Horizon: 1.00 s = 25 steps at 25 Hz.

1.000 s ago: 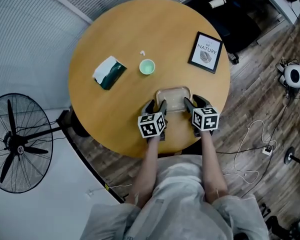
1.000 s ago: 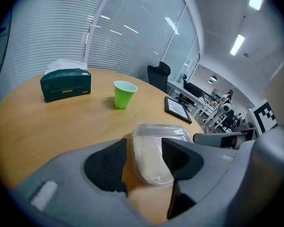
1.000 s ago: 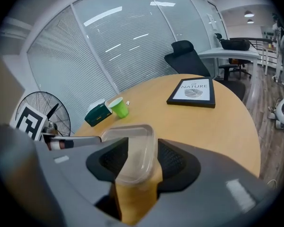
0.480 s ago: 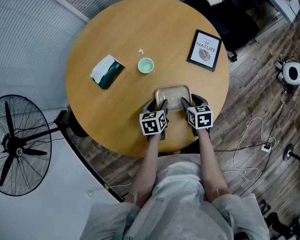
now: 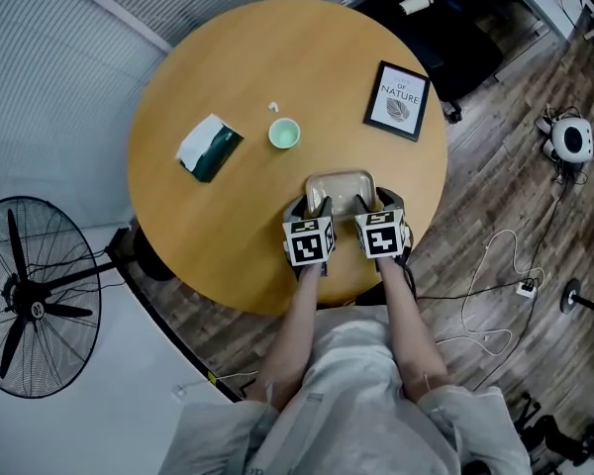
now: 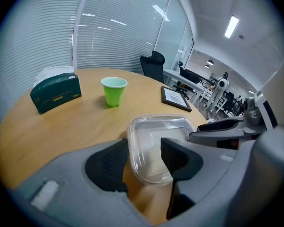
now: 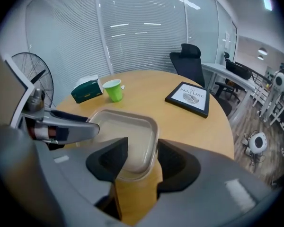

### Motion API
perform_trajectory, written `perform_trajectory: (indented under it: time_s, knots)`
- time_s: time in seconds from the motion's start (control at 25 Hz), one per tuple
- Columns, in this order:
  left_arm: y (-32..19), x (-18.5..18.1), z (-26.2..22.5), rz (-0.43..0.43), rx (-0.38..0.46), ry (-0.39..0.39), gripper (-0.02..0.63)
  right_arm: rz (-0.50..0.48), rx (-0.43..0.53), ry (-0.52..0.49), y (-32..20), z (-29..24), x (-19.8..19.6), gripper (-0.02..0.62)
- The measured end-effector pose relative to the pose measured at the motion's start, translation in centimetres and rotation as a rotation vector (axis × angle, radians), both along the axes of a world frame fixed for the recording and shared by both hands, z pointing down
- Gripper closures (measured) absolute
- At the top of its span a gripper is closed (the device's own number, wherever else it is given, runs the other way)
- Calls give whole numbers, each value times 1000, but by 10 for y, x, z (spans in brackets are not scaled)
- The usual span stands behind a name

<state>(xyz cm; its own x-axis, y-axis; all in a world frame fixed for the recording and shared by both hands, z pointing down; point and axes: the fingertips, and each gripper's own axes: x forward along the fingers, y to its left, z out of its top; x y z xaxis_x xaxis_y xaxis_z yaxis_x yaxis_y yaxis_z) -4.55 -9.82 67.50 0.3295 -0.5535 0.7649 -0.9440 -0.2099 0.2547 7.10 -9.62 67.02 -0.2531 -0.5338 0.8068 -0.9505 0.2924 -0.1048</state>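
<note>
At the near edge of the round wooden desk (image 5: 238,216) rests our clear, smooth plastic box (image 5: 342,188) with rounded corners. We hold the left gripper (image 5: 312,208) and the right gripper (image 5: 374,204) half open over opposite walls, one jaw inside, one outside, likely so it will not tip. Farther off stand a green cup (image 5: 284,134), a tissue box (image 5: 208,146) and a framed picture (image 5: 397,101).
</note>
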Motion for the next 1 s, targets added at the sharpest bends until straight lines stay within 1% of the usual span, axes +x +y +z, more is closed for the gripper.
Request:
perform_trajectory:
  time_s: [0.16, 0.24, 0.32, 0.4, 0.44, 0.48, 0.56, 0.6, 0.72, 0.76, 0.84, 0.92, 1.0]
  knots:
    - [-2, 0, 2, -14, 12, -38, 377, 1, 48, 102, 0, 2, -3, 397]
    - [-2, 1, 3, 0, 14, -67, 379, -13, 68, 150, 0, 2, -4, 403]
    - [-2, 5, 0, 27, 16, -75, 383, -44, 78, 157, 2, 0, -8, 410]
    - [-4, 13, -4, 52, 24, -61, 382, -63, 79, 85, 6, -5, -22, 581]
    - [-4, 15, -5, 57, 26, -55, 402, -53, 73, 42, 9, -6, -27, 589]
    - [-3, 16, -5, 60, 25, -56, 407, -45, 67, 19, 11, -6, -30, 589]
    - [0, 16, -5, 62, 23, -52, 405, -45, 73, 10, 16, -6, -27, 576]
    - [1, 16, -5, 57, 20, -40, 405, -29, 89, -5, 15, -8, -21, 555]
    - [-1, 16, -4, 49, 23, -14, 403, 84, 144, -57, 7, -15, 11, 495]
    - [-2, 15, -4, 46, 24, -8, 403, 116, 142, -72, 6, -15, 20, 467]
    - [-1, 14, -3, 39, 22, 1, 403, 161, 100, -123, 8, -11, 28, 390]
    - [-1, 15, -3, 35, 18, 10, 403, 189, 58, -172, 10, -6, 29, 374]
    - [0, 16, -3, 36, 13, 22, 403, 197, 42, -176, 11, -3, 28, 365]
